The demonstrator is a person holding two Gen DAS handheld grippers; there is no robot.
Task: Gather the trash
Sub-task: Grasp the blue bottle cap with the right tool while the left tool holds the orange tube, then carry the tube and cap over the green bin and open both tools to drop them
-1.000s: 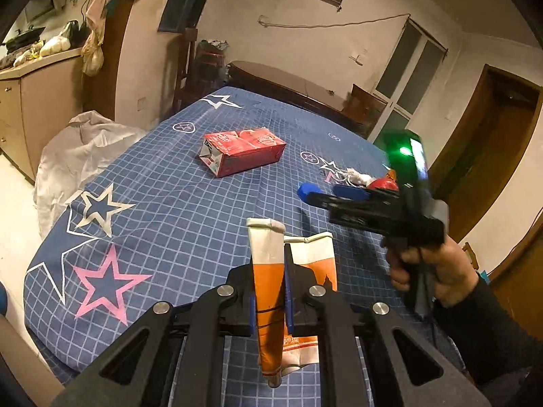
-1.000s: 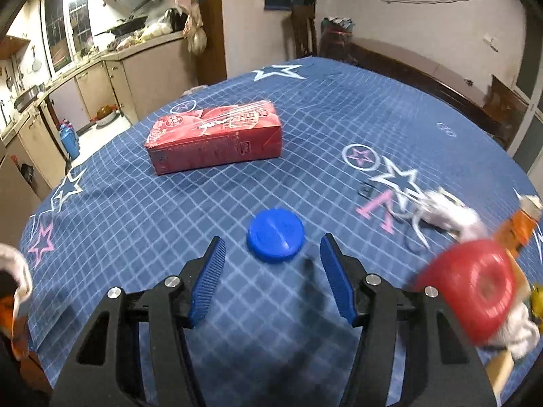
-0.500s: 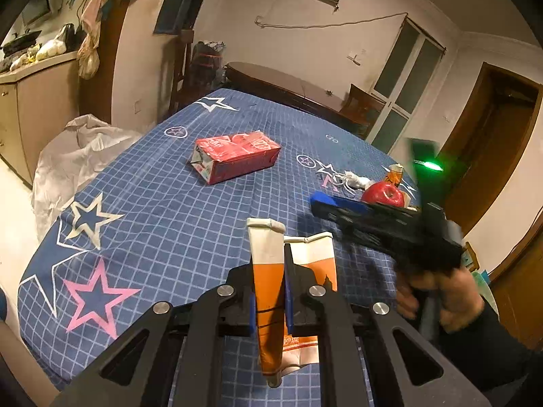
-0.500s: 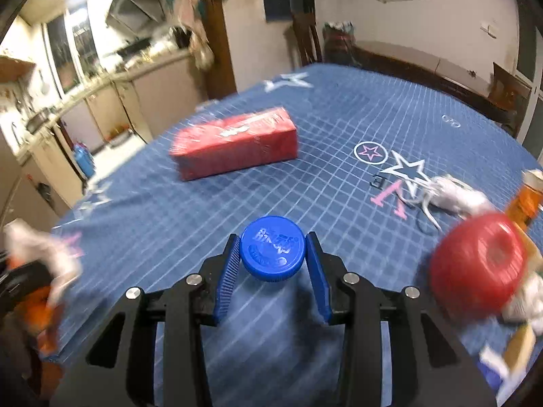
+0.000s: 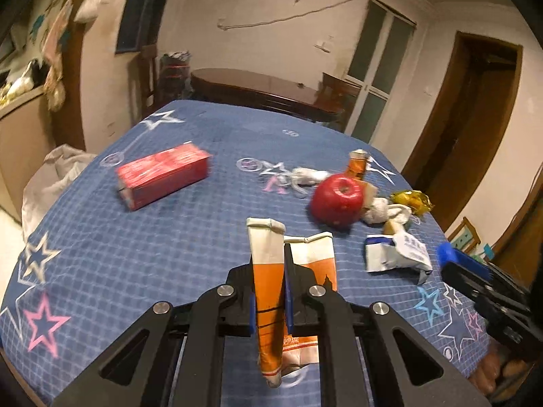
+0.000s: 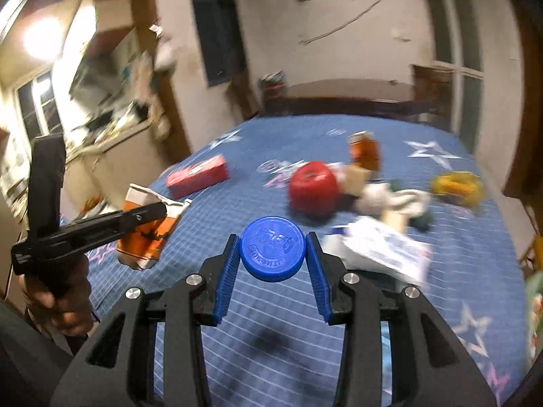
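The left gripper [image 5: 268, 300] pinches a flattened orange-and-white paper carton [image 5: 268, 285]; ahead left lies a red rectangular box [image 5: 163, 176], ahead right a red apple [image 5: 337, 200]

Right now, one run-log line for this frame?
left tool: shut on orange wrapper | right tool: shut on blue cap | red box, apple: on table

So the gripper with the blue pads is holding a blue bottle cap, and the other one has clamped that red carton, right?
Not quite. The right gripper does hold the blue bottle cap, but the left gripper is clamped on a flattened orange-and-white carton. The red carton lies untouched on the blue tablecloth, as the left wrist view shows.
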